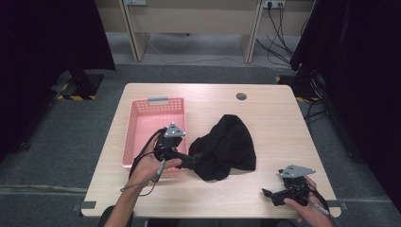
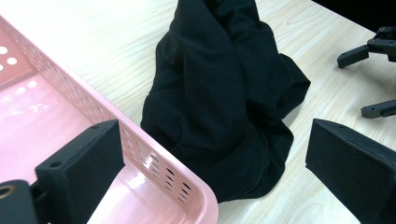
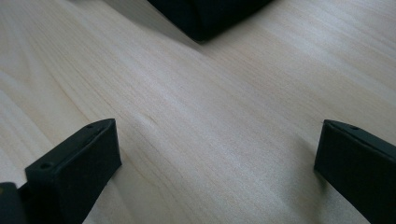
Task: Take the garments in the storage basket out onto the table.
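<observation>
**Left gripper open at the edge of the black cloth**

Left gripper [image 1: 193, 160] is held by the person's left hand [image 1: 150, 166] over the near right corner of the pink basket [image 1: 142, 106], and its jaws stand wide apart. In the left gripper view the black cloth [image 2: 224, 98] lies just ahead of the jaws, a little further than their tips; one jaw is above the basket rim and the other is above the bare wood. The jaws do not grasp anything. The cloth is a crumpled heap on the table, just beside the right wall of the basket, and I cannot tell if it touches this wall.

Right gripper [image 1: 272, 195] is well apart from the cloth, near the front right corner of the table, held by the right hand [image 1: 309, 205]. Its jaws are also spread open, low over the bare wood, with nothing between them.

No brand, label or writing can be read on these things.

The table [image 1: 265, 123] is of light wood with a round grey cap [image 1: 241, 96] near its far edge. It stands on a grey carpet. Behind it are light wooden furniture and some cables [image 1: 276, 38], and dark curtains hang at both sides.
</observation>
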{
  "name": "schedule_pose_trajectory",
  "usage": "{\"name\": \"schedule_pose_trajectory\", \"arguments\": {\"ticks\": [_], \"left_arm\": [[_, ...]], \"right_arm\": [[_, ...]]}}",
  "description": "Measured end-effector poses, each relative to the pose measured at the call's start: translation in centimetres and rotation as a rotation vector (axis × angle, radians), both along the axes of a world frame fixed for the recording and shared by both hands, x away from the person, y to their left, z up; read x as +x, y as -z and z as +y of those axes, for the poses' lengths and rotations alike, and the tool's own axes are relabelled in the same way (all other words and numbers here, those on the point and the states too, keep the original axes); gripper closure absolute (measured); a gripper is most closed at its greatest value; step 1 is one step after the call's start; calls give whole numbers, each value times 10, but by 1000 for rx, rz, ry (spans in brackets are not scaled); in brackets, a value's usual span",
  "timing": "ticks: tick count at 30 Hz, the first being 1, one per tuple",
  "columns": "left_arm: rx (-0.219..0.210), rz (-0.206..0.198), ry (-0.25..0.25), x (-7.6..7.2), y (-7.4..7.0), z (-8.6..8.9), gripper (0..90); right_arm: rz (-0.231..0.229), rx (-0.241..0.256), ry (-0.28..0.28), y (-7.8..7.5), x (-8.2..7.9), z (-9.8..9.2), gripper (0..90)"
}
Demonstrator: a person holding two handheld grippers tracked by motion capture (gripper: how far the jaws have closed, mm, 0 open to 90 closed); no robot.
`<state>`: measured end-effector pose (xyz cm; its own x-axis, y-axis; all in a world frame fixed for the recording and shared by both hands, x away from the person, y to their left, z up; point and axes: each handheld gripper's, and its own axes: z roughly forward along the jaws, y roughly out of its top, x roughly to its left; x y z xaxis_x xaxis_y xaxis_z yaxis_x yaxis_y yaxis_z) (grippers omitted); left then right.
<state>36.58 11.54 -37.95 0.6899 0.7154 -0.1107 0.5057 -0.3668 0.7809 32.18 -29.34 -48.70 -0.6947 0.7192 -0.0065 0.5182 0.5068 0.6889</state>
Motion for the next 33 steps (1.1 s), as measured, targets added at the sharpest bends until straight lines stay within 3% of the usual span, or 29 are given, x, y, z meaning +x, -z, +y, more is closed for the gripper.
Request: {"name": "schedule_pose_trajectory", "arguments": {"ticks": [12, 33], "left_arm": [[7, -9, 16, -9, 1, 1, 34], [-2, 10, 33, -19, 8, 6, 34]], "right_arm": [[0, 0, 0, 0, 0, 0, 4], [0, 0, 0, 0, 0, 0, 5]]}}
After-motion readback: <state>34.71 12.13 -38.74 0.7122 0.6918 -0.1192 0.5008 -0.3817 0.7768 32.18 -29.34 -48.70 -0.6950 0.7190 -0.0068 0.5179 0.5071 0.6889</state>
